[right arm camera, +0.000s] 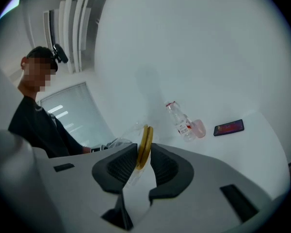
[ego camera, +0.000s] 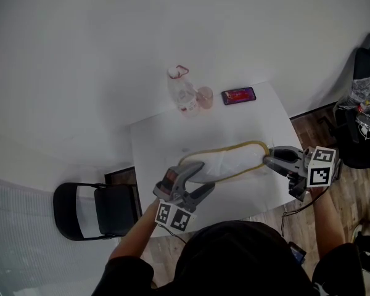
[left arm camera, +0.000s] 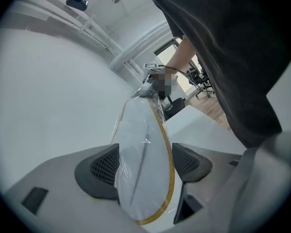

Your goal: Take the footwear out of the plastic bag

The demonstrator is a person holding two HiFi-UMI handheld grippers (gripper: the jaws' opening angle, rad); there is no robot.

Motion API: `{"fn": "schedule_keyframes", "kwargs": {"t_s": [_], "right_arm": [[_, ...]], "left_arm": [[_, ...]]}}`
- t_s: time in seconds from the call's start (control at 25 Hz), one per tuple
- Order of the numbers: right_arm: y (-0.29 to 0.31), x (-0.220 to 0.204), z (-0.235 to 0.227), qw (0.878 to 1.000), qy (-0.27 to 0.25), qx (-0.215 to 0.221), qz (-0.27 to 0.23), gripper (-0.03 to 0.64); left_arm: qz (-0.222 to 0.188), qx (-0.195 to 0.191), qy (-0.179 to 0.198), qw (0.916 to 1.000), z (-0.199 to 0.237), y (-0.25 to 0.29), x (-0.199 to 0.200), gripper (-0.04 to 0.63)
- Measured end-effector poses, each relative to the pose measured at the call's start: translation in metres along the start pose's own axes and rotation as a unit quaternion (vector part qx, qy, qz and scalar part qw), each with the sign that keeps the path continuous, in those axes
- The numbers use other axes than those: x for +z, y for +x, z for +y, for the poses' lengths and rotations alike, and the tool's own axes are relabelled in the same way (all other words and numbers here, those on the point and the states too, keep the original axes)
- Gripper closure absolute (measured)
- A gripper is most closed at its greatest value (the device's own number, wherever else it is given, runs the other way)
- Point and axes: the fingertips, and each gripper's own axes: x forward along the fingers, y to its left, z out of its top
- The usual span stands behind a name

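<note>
The footwear, wrapped in the plastic bag, is being clamped at one end between the left gripper jaws. Its yellow-edged other end is being pinched between the right gripper jaws, with bag film lying between pads and footwear. Beyond the jaws, a bottle, pink cup and phone are being kept on the table, well apart.

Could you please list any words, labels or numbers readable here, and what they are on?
No text is readable.
Bottle label: red print, too blurred to read.
Phone screen: nothing legible.
Marker cubes: square patterns only, no words.
Bagged slippers: no print visible.
</note>
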Motion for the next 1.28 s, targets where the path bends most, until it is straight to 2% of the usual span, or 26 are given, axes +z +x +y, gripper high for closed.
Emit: {"fn": "schedule_keyframes", "kwargs": {"t_s": [0.12, 0.24, 0.32, 0.44, 0.52, 0.64, 0.76, 0.96, 1.08, 1.2, 1.28], "right_arm": [[0.007, -0.013, 0.012, 0.996, -0.051, 0.017, 0.064, 0.509], [0.014, -0.019, 0.018, 0.994, -0.052, 0.033, 0.094, 0.508], [0.018, -0.024, 0.014, 0.992, -0.052, 0.024, 0.112, 0.503], [0.025, -0.029, 0.005, 0.991, -0.045, -0.014, 0.128, 0.509], [0.032, -0.028, 0.005, 0.990, -0.055, -0.032, 0.129, 0.529], [0.042, -0.029, 0.012, 0.983, -0.114, -0.044, 0.133, 0.555], [0.044, -0.026, 0.016, 0.974, -0.171, -0.053, 0.138, 0.557], [0.044, -0.017, 0.046, 0.966, -0.226, -0.002, 0.124, 0.558], [0.044, -0.015, 0.061, 0.950, -0.274, 0.036, 0.144, 0.558], [0.046, -0.012, 0.075, 0.937, -0.303, 0.059, 0.163, 0.558], [0.051, -0.010, 0.082, 0.929, -0.323, 0.067, 0.167, 0.558]], "left_arm": [[0.000, -0.003, 0.021, 0.9998, -0.004, -0.005, -0.005, 0.236], [0.002, -0.005, 0.027, 0.9996, -0.006, -0.006, -0.009, 0.236], [0.002, -0.006, 0.031, 0.9995, -0.007, -0.006, -0.009, 0.236], [0.006, -0.005, 0.033, 0.9994, -0.006, -0.007, -0.011, 0.236], [0.005, 0.005, 0.026, 0.9996, -0.001, -0.008, -0.013, 0.236], [0.001, 0.035, -0.006, 0.9994, 0.012, -0.009, -0.013, 0.235], [0.035, 0.048, -0.037, 0.9976, 0.025, -0.005, -0.028, 0.233], [0.082, 0.022, -0.089, 0.9924, 0.030, 0.005, -0.057, 0.202], [0.096, -0.020, -0.109, 0.9892, 0.028, 0.011, -0.067, 0.196], [0.109, -0.077, -0.107, 0.9852, 0.019, 0.016, -0.072, 0.196], [0.115, -0.097, -0.089, 0.9845, 0.015, 0.019, -0.074, 0.196]]}}
